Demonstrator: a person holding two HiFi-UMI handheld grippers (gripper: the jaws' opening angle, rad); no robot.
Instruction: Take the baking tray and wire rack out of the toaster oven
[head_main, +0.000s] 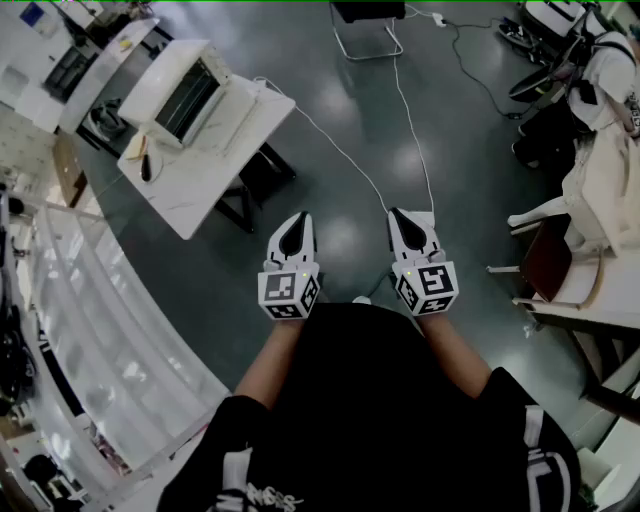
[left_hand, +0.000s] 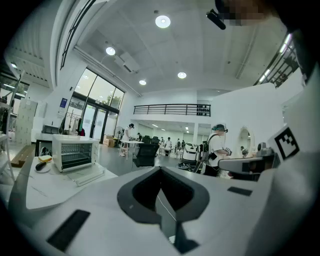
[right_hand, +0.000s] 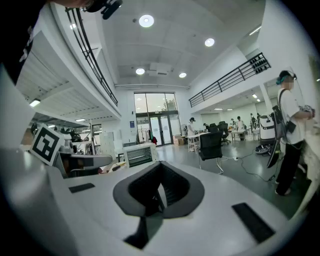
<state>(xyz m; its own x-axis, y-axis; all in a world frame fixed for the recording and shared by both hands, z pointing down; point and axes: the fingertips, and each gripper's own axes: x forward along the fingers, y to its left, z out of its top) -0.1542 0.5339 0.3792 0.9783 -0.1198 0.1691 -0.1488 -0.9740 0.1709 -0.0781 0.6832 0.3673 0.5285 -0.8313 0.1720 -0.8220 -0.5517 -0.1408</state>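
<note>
- Shirt (head_main: 370, 400), black: my own chest, filling the lower head view, with both forearms reaching out from it.
- Left gripper (head_main: 294, 222): held out over the floor and pointing slightly downward. My fingers are pressed together with nothing between them. Its marker cube (head_main: 288, 292) sits at my wrist.
- Right gripper (head_main: 404, 216): level with the left and well apart from it, pointing the same way. Here too my fingers are together and empty.
- Floor (head_main: 460, 170): dark, glossy grey. It lies under both grippers and between me and the table.
- Cable (head_main: 345, 155), white: runs across the floor from the table toward my right gripper.
- Table (head_main: 195, 195), white: at upper left in the head view, well apart from both grippers.
- Toaster oven (head_main: 185, 92), white: stands on the table. Its door (left_hand: 89, 175) is folded down in front.
- Grid of bars (left_hand: 74, 154): shows in the oven's mouth. I cannot tell rack from tray at this range, and neither has been brought out onto the table.
- Chair (head_main: 365, 28): on the far floor, beyond the cable.
- Person (left_hand: 218, 150): stands to the right in the left gripper view, far from the oven.
</note>
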